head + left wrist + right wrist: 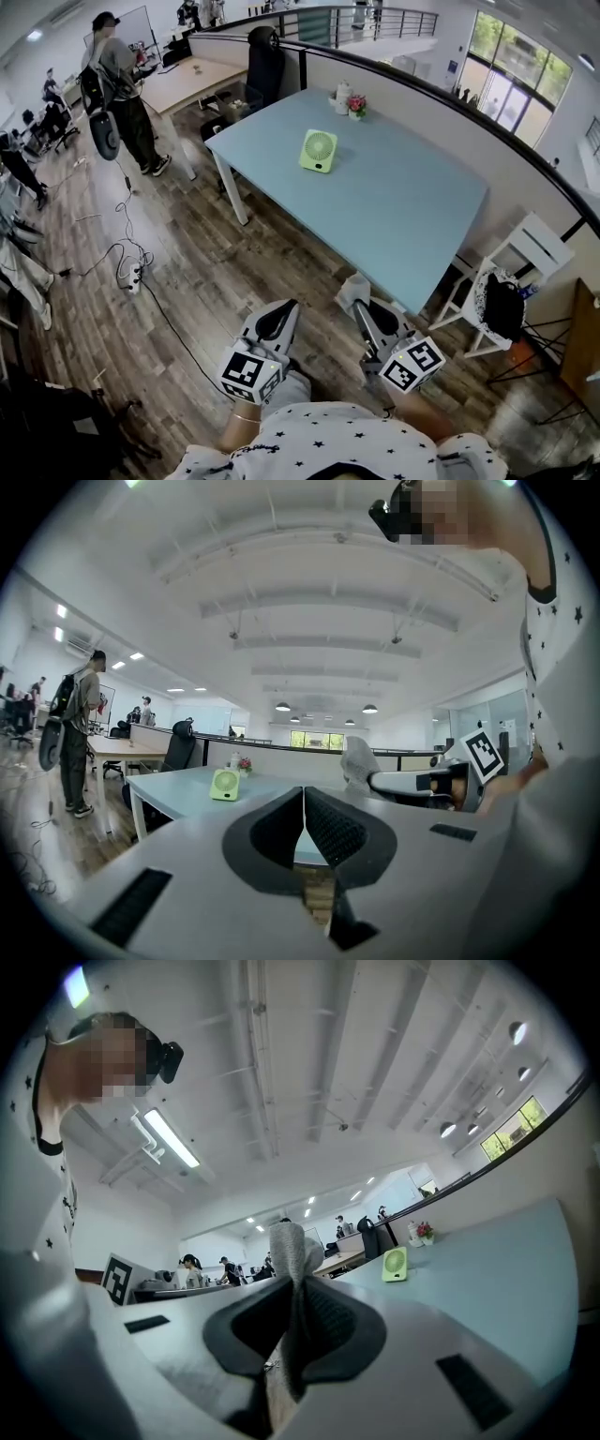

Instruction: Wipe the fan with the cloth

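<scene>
Faces a pale blue tabletop from well back, with bare wood floor lying between it and both tools. Finds the green fan upright on that tabletop's far half, round grille turned this way, well apart from a small flower pot at the far edge. Carries the left tool low by the body, jaws pressed together on nothing. Carries the right tool just beside it, clenched on the grey cloth, a tuft poking up past the jaw tips and the rest trailing down behind them. Touches nothing on the tabletop.

Reads as the approach step: cloth in grip, wiping not yet begun, fan untouched and far out of reach. Next, likely calls for walking up to the tabletop's near edge and bringing the right tool forward to press the cloth tuft onto the fan's grille. Probably needs the left tool opened and set against the fan's frame, to keep so light a thing from sliding or tipping under the wipe. Worth keeping the pinch firm against losing the cloth mid-stroke.
</scene>
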Tool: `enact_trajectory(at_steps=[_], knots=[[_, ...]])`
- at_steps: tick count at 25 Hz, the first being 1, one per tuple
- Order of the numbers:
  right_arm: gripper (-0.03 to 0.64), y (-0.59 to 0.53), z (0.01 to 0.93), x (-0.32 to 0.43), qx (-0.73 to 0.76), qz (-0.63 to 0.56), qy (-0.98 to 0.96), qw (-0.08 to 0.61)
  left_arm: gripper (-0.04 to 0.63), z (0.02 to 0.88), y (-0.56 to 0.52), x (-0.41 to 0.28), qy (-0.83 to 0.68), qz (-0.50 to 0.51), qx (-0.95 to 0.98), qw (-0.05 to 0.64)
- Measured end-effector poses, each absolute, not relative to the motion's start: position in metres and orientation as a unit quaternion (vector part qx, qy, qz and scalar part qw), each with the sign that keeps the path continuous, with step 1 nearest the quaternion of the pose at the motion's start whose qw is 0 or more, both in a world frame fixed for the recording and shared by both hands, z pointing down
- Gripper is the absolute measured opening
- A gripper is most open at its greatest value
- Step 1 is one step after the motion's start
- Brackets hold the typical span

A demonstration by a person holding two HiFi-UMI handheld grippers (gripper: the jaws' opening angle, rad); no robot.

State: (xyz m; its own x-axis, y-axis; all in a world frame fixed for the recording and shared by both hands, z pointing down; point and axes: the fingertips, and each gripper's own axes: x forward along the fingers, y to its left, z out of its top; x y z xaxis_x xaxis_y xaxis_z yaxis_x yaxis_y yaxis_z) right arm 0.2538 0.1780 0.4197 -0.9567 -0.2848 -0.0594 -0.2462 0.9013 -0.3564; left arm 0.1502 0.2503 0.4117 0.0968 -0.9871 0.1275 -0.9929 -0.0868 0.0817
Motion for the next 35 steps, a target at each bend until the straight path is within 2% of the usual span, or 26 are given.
enact_trajectory(at_steps=[19,35], knots=[[0.025,0.159,0.418,0.129,-0.172,-0.168,0.970,0.031,0.031,0.417,0.227,0.017,-0.653,0.013,0.753,0.078],[0.025,0.144,0.419,0.089,-0.186,-0.167,0.968,0.017,0.031,0.417,0.212,-0.025,-0.647,0.003,0.759,0.075]])
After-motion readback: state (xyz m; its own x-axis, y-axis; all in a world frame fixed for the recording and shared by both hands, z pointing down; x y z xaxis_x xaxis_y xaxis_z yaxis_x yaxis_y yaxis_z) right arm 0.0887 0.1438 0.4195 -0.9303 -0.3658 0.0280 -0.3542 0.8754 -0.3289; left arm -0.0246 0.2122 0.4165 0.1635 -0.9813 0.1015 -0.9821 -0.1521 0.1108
